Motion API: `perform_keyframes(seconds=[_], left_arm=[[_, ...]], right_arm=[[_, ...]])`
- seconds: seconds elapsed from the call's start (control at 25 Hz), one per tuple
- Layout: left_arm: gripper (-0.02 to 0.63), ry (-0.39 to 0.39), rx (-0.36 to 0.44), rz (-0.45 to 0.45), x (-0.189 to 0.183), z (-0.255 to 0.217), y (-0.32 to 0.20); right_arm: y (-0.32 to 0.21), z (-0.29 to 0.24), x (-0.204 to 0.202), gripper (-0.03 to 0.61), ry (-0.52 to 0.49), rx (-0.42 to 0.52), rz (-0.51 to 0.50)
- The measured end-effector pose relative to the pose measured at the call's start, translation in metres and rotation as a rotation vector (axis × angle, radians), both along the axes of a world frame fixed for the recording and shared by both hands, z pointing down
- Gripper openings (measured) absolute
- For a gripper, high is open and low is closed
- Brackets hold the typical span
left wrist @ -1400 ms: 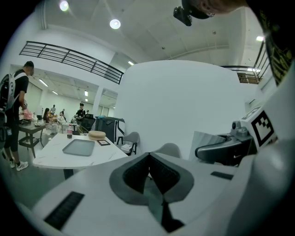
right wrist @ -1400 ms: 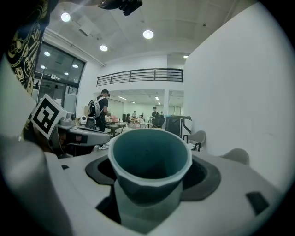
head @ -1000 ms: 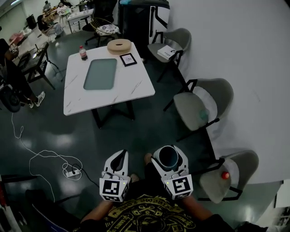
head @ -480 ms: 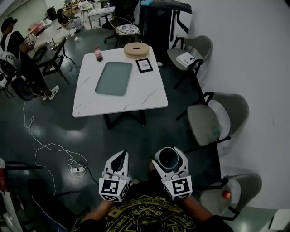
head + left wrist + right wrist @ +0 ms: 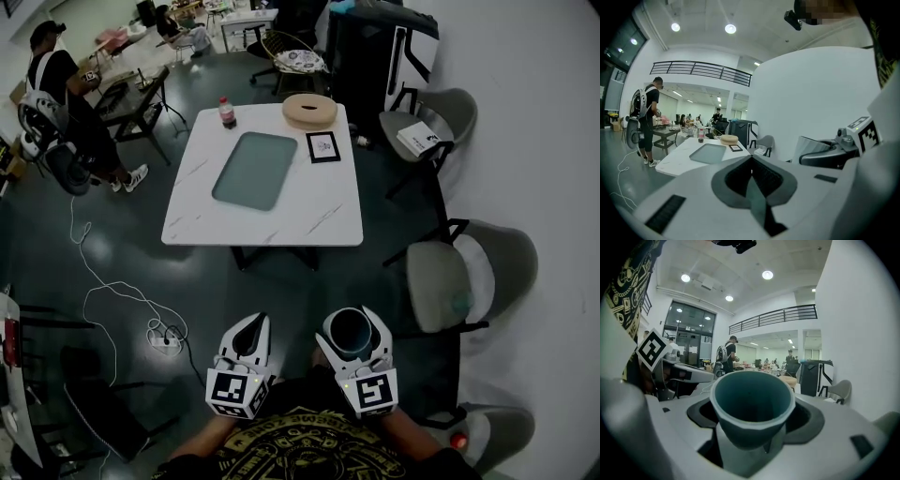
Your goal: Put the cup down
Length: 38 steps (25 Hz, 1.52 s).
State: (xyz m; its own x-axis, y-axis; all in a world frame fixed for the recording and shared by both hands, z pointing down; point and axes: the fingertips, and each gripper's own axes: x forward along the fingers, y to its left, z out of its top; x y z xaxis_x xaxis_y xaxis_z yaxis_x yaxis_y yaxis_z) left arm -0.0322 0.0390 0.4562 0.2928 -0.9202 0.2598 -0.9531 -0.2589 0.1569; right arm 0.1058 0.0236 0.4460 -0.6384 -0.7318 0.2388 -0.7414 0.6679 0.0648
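Note:
A dark teal cup [image 5: 752, 404] sits upright between the jaws of my right gripper [image 5: 351, 330], which is shut on it; its open mouth [image 5: 349, 325] faces up in the head view. My left gripper [image 5: 246, 335] is held beside it, shut and empty, jaws touching in the left gripper view [image 5: 751, 174]. Both are held close to my body above the dark floor, well short of the white marble table [image 5: 281, 208]. A grey-green tray [image 5: 254, 170] lies on that table.
On the table stand a bottle [image 5: 226, 112], a round wooden piece [image 5: 309, 110] and a small framed card [image 5: 322, 146]. Grey chairs [image 5: 469, 277] line the right wall. A cable and power strip [image 5: 161, 335] lie on the floor at left. A person [image 5: 58, 89] stands far left.
The view has shifted so the table and chairs now sit further right and lower in the frame. Both grippers keep the same pose, the cup still held.

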Motion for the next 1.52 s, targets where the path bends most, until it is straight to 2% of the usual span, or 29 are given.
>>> perform_keyframes(seconds=[0.32,0.56,0.8,1.24,1.52], left_arm=[[0.011,-0.012,-0.018,-0.083,0.02,0.005,-0.022],[0.011,-0.024,-0.004,-0.113,0.037,0.001,-0.034],[0.011,-0.038,-0.013,-0.152,0.038,-0.002,-0.033],[0.011,-0.036,0.0,-0.135,0.037,0.002,-0.047],[0.011,-0.022,-0.004,-0.133,0.024,0.006,-0.063]], right_arm=[[-0.036,-0.001,0.016,0.379,-0.02,0.02,-0.09],[-0.051,-0.005,0.033,0.379,-0.046,0.031,-0.113],[-0.057,-0.003,0.038,0.38,-0.065,0.019,-0.13],[-0.064,0.004,0.034,0.379,-0.061,0.026,-0.121],[-0.078,0.004,0.019,0.379,-0.046,0.025,-0.124]])
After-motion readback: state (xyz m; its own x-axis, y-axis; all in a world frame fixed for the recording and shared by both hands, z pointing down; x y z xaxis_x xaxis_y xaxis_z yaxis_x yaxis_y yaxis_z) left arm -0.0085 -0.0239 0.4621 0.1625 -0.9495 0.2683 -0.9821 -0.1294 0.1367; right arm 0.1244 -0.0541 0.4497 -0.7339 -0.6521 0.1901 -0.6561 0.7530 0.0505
